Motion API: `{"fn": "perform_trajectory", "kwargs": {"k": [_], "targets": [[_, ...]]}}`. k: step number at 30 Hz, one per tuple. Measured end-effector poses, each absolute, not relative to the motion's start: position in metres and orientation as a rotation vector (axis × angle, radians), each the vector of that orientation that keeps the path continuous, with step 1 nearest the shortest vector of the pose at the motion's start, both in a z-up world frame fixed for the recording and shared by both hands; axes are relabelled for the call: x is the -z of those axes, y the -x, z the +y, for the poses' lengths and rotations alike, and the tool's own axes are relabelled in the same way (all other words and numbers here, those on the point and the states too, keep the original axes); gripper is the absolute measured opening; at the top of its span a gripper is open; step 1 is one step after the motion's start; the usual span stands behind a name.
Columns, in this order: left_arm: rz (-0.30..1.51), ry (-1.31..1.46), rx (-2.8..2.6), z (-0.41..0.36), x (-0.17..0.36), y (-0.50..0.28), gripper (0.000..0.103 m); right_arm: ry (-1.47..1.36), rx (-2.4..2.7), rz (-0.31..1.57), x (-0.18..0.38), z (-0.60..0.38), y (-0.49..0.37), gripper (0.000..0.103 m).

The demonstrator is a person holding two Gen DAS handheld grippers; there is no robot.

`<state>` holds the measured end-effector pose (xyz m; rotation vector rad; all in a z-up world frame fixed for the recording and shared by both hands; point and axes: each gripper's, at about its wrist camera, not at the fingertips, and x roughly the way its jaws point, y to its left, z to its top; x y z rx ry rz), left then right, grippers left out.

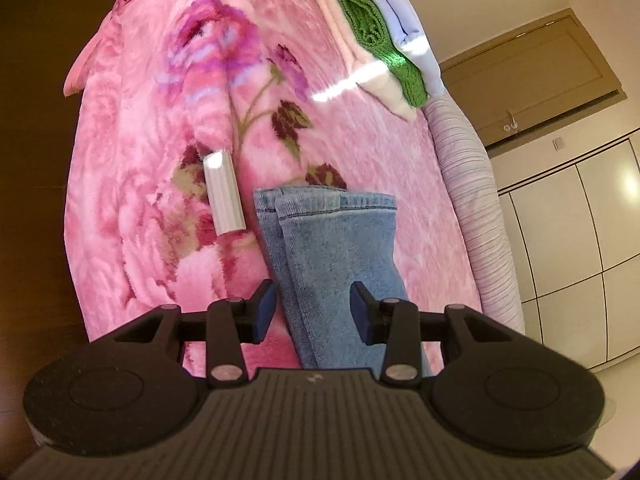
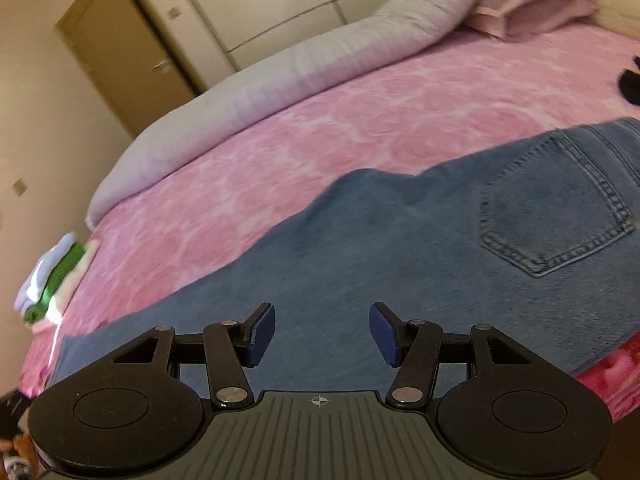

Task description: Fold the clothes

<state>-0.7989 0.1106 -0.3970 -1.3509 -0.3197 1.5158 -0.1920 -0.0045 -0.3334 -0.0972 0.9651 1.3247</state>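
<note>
Blue jeans [image 1: 332, 248] lie folded lengthwise on the pink floral blanket [image 1: 152, 168], with both leg hems stacked at the far end in the left wrist view. My left gripper [image 1: 314, 310] hovers over the leg part, open, its blue pads on either side of the denim without pressing it. In the right wrist view the seat of the jeans [image 2: 400, 248] shows with a back pocket [image 2: 552, 216]. My right gripper [image 2: 323, 332] is open just above the denim, nothing between its pads.
A stack of folded clothes [image 1: 380, 40], pink, green and lavender, sits at a far corner of the bed [image 2: 52, 280]. A fuzzy pink striped garment with a white cuff [image 1: 224, 196] lies left of the hems. A grey striped bolster [image 2: 320, 64] and pillow [image 2: 532, 12] line the bed's far edge.
</note>
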Motion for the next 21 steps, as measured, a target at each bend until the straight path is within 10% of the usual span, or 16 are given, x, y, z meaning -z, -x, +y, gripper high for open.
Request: {"fn": "perform_trajectory", "kwargs": {"k": [21], "targets": [[-0.941,1.417,-1.329,0.091,0.443,0.793,0.037,0.072,-1.197,1.024,0.353,-0.011,0.161,0.056]]}}
